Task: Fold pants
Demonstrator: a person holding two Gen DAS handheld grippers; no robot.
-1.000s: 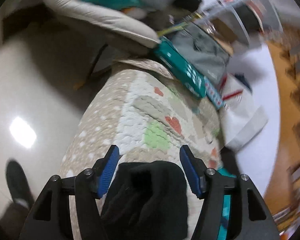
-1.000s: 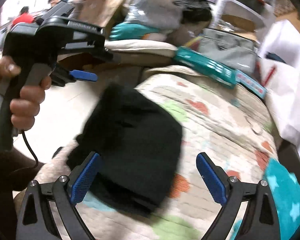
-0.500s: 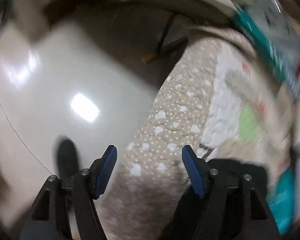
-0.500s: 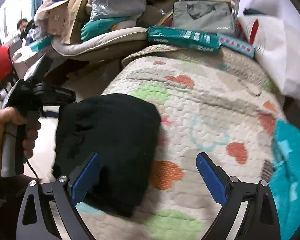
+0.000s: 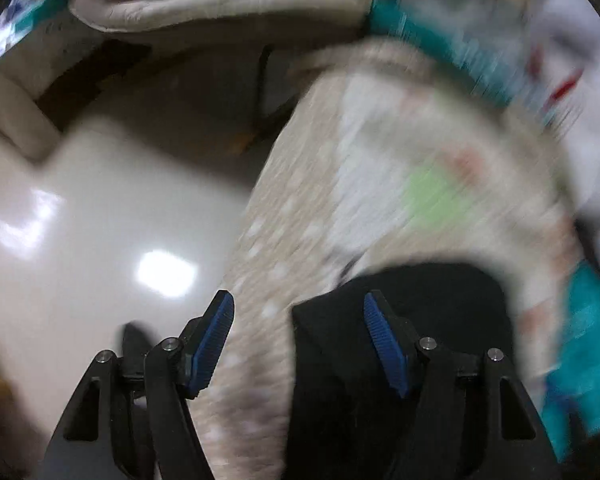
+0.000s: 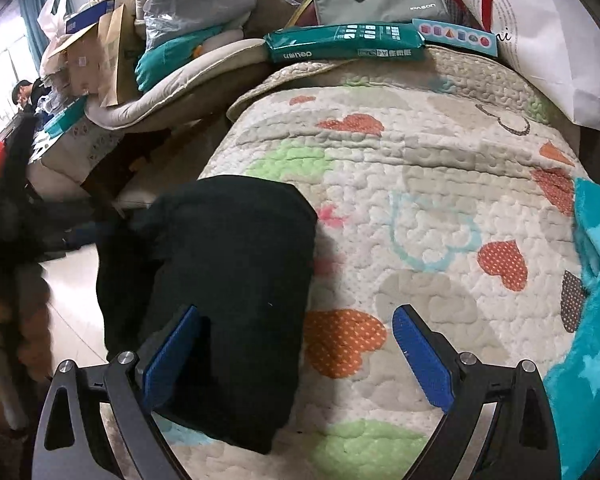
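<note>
The left gripper (image 5: 298,338) has its blue fingers apart with nothing between them. Its right finger (image 5: 384,344) is over the left edge of the black pants (image 6: 236,280). The right gripper (image 6: 296,354) is wide apart too and holds nothing. Its left finger (image 6: 172,356) is over the pants. The pants lie folded in a small pile on the near left side of the quilt (image 6: 440,184) with hearts. A green pack (image 6: 346,46) lies at the far end.
</note>
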